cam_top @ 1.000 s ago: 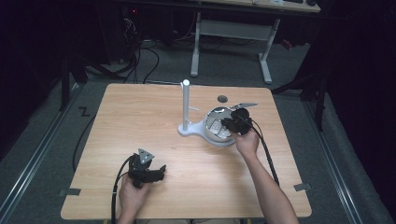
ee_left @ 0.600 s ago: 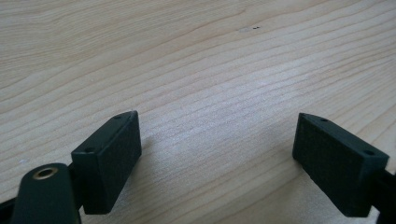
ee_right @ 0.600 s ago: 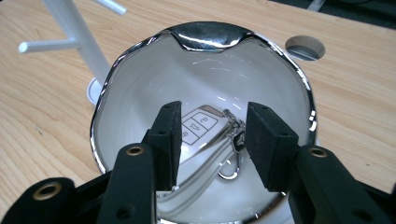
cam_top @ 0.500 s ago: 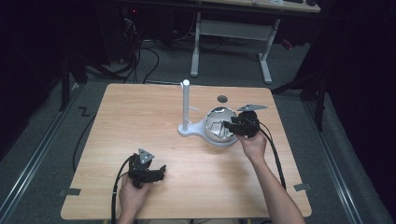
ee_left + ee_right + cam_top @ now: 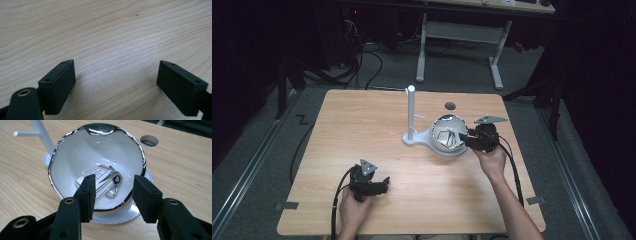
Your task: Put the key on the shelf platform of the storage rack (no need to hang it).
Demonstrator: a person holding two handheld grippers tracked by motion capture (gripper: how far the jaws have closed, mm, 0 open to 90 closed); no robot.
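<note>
Table: a light wooden table (image 5: 362,125) with a round cable hole (image 5: 450,105) near its far edge, right of centre.
Stand: a white stand (image 5: 411,112) with an upright post and a short side peg, on a round base just left of the bowl; in the right gripper view it rises at the far left (image 5: 41,133).
Bowl: a white bowl with a wavy silver rim (image 5: 446,135), right of centre on the table, seated on a white saucer-like base (image 5: 117,217).
Car key: a silver-edged key fob with a metal ring (image 5: 101,180) lies on the bowl's floor, also visible in the high view (image 5: 445,137).
Right gripper: held at the bowl's right rim (image 5: 467,140); its jaws stand apart above the near rim (image 5: 115,195), gripping nothing, with the key seen between them and lower down.
Left gripper: at the near left of the table (image 5: 382,184), well apart from the bowl; jaws spread wide over bare wood (image 5: 116,82), empty.
</note>
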